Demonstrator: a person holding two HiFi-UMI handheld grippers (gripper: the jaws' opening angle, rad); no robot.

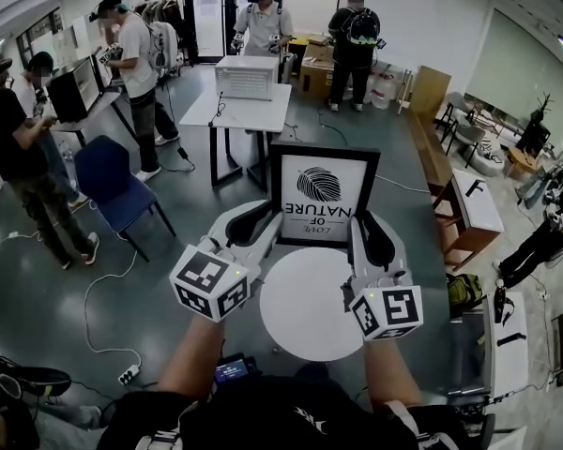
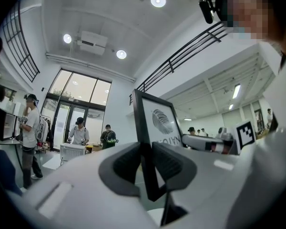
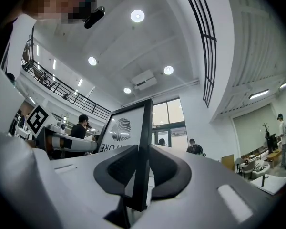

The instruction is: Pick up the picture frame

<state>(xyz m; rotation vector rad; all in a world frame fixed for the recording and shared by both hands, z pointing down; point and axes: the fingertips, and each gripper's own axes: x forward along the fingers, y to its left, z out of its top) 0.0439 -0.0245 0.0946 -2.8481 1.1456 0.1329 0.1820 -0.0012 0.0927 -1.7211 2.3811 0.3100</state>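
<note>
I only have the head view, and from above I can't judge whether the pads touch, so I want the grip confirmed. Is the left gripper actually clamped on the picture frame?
Observer: Yes. In the left gripper view, the left gripper has both pads pressed on the black edge of the picture frame.
Operator: And the right one?
Observer: Same. The right gripper is shut on the frame's other side edge, one pad on each face.
Operator: Shallow or deep?
Observer: Deep, I'd say. In both gripper views the edge runs the whole length of the pads, with its corner past them.
</note>
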